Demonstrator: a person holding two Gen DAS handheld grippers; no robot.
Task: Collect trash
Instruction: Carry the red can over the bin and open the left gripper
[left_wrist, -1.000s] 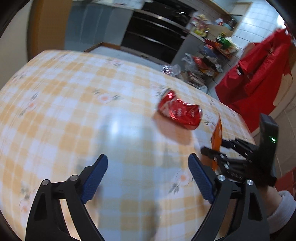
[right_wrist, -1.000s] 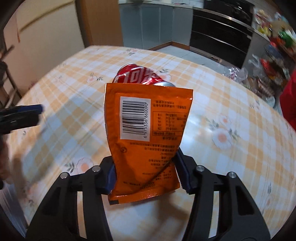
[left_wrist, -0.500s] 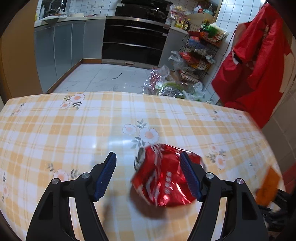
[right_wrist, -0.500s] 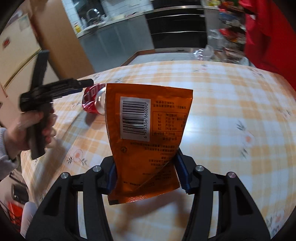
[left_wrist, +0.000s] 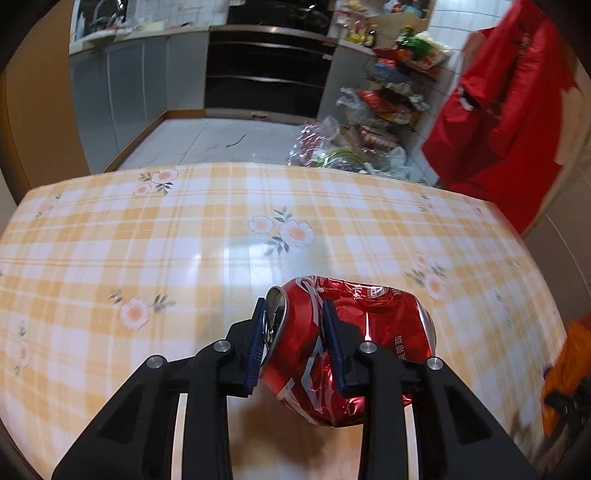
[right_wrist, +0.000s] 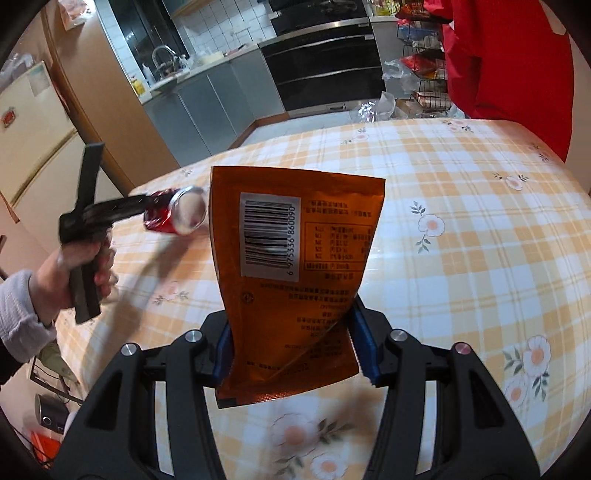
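A crushed red soda can (left_wrist: 369, 332) lies on its side on the orange checked tablecloth (left_wrist: 184, 240). My left gripper (left_wrist: 293, 308) is closing on the can's opened end, and its blue pads (left_wrist: 255, 343) press into the metal. In the right wrist view the same can (right_wrist: 173, 216) shows at the left, with the left gripper (right_wrist: 147, 203) on it and a person's hand (right_wrist: 81, 266) on the handle. My right gripper (right_wrist: 291, 328) is shut on an orange snack packet (right_wrist: 295, 258), held upright above the table with its barcode side facing the camera. The packet (left_wrist: 565, 358) also shows blurred at the left wrist view's right edge.
Beyond the table's far edge (left_wrist: 295, 166) lie a tiled floor, grey cabinets (left_wrist: 122, 92) and a black oven (left_wrist: 269, 70). A wire rack with bags (left_wrist: 388, 96) stands at the right, next to a red cloth (left_wrist: 509, 110). A pale fridge (right_wrist: 33, 147) stands at the left.
My left gripper came up to the can and its jaws narrowed from wide open onto it. My right gripper swung across the table with the packet still in its grip.
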